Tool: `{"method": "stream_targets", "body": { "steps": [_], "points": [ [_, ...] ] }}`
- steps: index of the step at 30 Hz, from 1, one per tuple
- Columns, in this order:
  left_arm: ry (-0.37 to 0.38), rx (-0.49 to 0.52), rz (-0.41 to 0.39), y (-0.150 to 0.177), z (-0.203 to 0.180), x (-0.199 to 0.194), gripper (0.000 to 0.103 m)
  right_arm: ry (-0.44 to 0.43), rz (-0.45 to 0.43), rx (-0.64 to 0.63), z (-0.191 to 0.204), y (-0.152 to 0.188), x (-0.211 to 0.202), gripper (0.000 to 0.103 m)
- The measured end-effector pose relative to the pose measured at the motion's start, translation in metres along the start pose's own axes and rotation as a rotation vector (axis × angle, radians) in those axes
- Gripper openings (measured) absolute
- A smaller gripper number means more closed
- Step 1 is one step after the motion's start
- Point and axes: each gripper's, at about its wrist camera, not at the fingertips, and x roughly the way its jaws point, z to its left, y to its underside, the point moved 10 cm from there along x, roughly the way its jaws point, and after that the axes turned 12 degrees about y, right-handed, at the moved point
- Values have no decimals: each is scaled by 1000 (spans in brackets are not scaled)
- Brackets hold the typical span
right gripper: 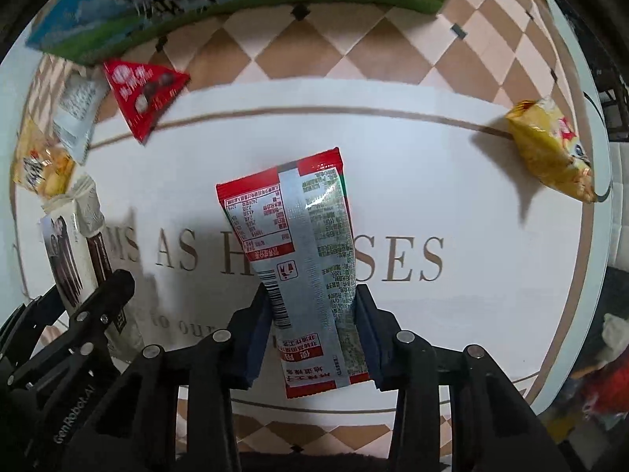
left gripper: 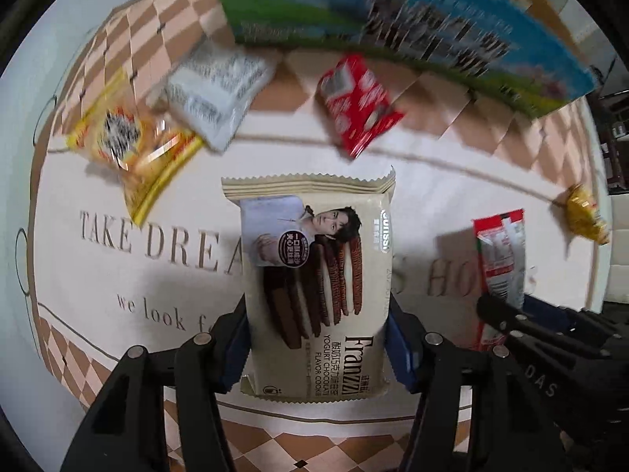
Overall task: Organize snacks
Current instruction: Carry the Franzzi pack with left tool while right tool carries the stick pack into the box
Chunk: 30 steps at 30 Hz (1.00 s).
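White tablecloth (left gripper: 452,181) with a brown checkered border and printed lettering is covering the table under both grippers. Left gripper (left gripper: 316,348) is pinching a cream Franzzi cookie pack (left gripper: 314,275) by its sides, holding it clear above the cloth. Right gripper (right gripper: 314,338) is clamping a red and silver snack sachet (right gripper: 298,259), back side showing. Farther off, a red packet (left gripper: 355,102), a white packet (left gripper: 218,92) and a yellow packet (left gripper: 129,141) are lying near a blue and green carton (left gripper: 393,27). On the far right a golden packet (right gripper: 550,149) is lying alone.
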Motion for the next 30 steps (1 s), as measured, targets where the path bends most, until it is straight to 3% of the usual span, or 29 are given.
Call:
{"method": "stream_targets", "body": {
  "steps": [7,9,14,17,21,25,30],
  "points": [
    [82,55,-93,-44,-39,-62,56,-102,-75,45,-15,-10,-63,43],
    [122,72,-126,-63,-51,-87,56,-138,-116,58,-48,-11,-92,43],
    [195,119,-186,-123,-84,-132,56,-218,-224,109,-74,-47,-162,43],
    [213,148,-200,-170,-99,-147,57,-240,-272,127,-86,-89,-197,43],
    [216,143,-168,-244,-107,-133,57,-210,-302,160,-89,-160,-216,43],
    [222,110,-61,-305,-106,-85,57,-186,-261,200,-86,-241,-192,43],
    [206,95,39,-343,-106,-36,57,-153,-206,226,-86,-299,-159,43]
  ]
}}
